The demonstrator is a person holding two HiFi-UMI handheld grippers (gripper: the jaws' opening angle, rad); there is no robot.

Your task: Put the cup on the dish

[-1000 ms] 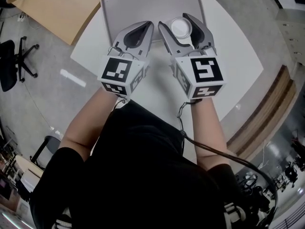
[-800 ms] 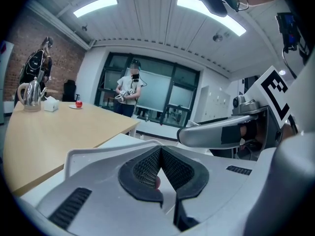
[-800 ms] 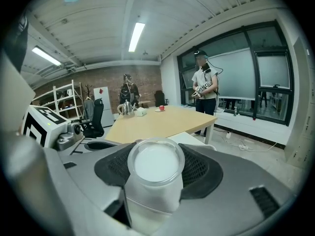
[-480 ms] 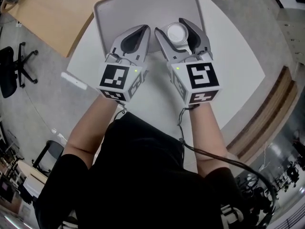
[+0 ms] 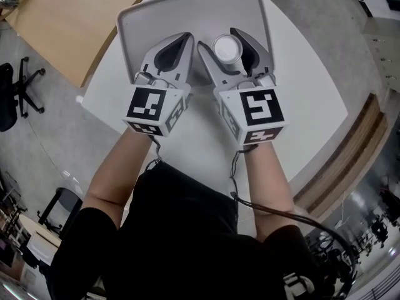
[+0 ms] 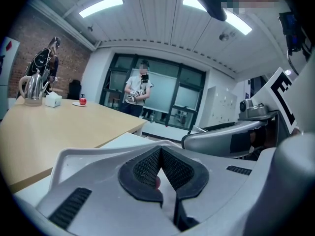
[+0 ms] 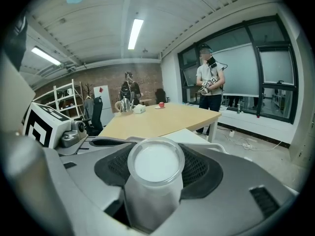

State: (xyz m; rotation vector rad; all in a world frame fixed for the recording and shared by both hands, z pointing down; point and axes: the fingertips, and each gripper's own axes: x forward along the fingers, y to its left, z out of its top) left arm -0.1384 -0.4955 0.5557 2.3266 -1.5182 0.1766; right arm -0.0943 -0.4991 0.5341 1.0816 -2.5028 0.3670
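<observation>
The dish is a grey rectangular tray [image 5: 187, 8] at the far side of the white table. My right gripper [image 5: 228, 42] is shut on a white translucent cup [image 5: 227, 47], which stands upright over the tray's right part. In the right gripper view the cup [image 7: 152, 195] fills the space between the black pads [image 7: 204, 168]. My left gripper [image 5: 177, 42] is beside it over the tray's near middle, jaws shut, tips together. In the left gripper view its pads [image 6: 147, 166] meet at the tips. I cannot tell whether they pinch the tray's rim [image 6: 61, 156].
The white table [image 5: 300, 74] is round-edged; a wooden table [image 5: 69, 11] adjoins it at the far left. An office chair [image 5: 15, 92] stands on the floor at left. A kettle [image 6: 32, 87] sits on the wooden table, and a person [image 7: 209, 77] stands far behind it.
Both grippers and the cup have drifted slightly left and down in the head view, together with the tray. Their places relative to the tray look almost the same. Both stay shut.
</observation>
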